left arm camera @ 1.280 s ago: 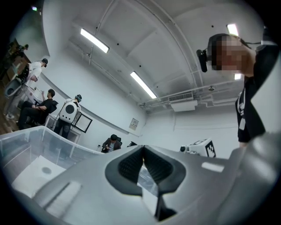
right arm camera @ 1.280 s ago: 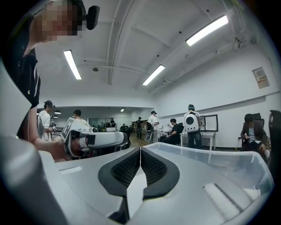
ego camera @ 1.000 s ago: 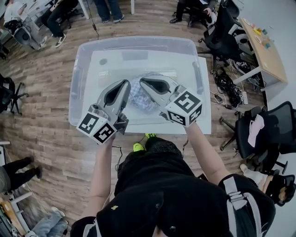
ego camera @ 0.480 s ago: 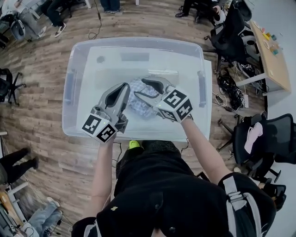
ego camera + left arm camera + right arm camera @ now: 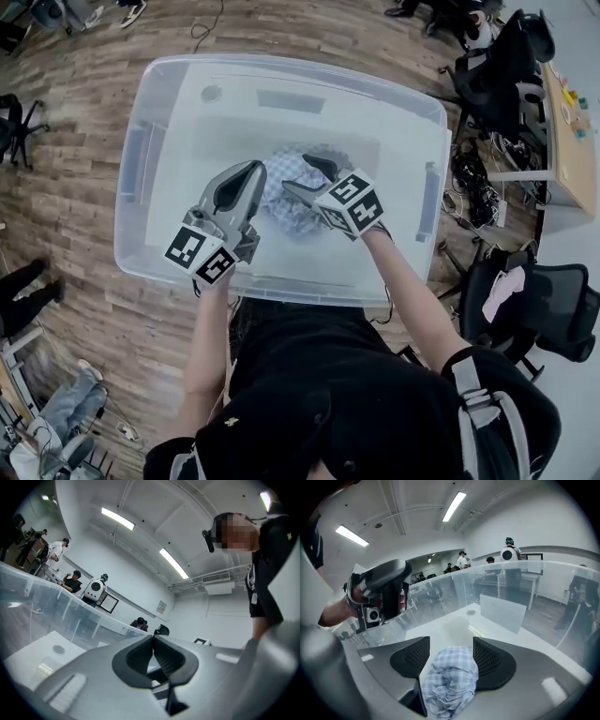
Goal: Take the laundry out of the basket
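Nearest the head camera, person: a black top is being worn, and both forearms are being stretched forward across the near rim of the basket [image 5: 131, 173].
Left tongs [image 5: 255, 173]: these are being held roughly level, just to the left of the laundry and within the basket's outline in the head view. In the left gripper view the tongs [image 5: 153, 639] are being kept together, tip against tip, with nothing between them.
Right tongs [image 5: 302, 176]: these are being pointed downward at the laundry. The jaws have just been opening and are being held apart [image 5: 451, 644], with the cloth lying between them and not being squeezed on both sides.
Laundry [image 5: 272, 192]: a crumpled blue-and-white checked cloth [image 5: 452, 677] is being left on the white bottom of the basket, near its middle, between the two tongs.
Basket: a clear plastic tub with see-through walls is being looked into from above.
Floor [image 5: 75, 281]: wooden planks are being shown all around the basket.
Far right: black office chairs [image 5: 544, 300] and a wood-topped desk [image 5: 572, 131] are being shown well apart from the basket.
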The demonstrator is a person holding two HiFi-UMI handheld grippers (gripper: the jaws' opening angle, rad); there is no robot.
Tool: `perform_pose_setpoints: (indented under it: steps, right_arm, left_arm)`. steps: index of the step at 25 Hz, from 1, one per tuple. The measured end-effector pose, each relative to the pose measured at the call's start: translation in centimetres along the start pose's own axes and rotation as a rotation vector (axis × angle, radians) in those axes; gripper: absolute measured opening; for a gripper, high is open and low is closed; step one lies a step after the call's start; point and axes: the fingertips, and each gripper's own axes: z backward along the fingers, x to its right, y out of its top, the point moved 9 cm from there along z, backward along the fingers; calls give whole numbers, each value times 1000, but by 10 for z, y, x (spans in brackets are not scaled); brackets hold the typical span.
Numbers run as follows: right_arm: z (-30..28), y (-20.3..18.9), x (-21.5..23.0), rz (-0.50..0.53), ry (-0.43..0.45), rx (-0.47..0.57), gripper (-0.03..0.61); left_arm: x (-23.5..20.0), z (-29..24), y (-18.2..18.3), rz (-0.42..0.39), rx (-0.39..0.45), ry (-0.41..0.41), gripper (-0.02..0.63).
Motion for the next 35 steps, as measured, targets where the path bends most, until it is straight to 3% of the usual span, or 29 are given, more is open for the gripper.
perform_pose_setpoints:
  steps: [6, 11, 19, 25, 35]
  right_arm:
    - [-32, -30, 25, -33, -20, -116, 301]
    - [-55, -57, 40, -10, -51, -243, 367]
    - [-72, -85, 53, -98, -51, -281, 439]
    - [-84, -103, 54, -47, -57, -381, 511]
    - [-105, -112, 53, 29, -44, -459, 526]
  left_arm:
    - [-12, -2, -6, 22, -20, 38, 3]
    - [-15, -2, -5, 20, -14, 53, 3]
    - [-19, -1, -5, 28, -11, 71, 3]
    - [-19, -1, -5, 21, -14, 77, 3]
    - [-19, 1, -4, 14, -13, 83, 3]
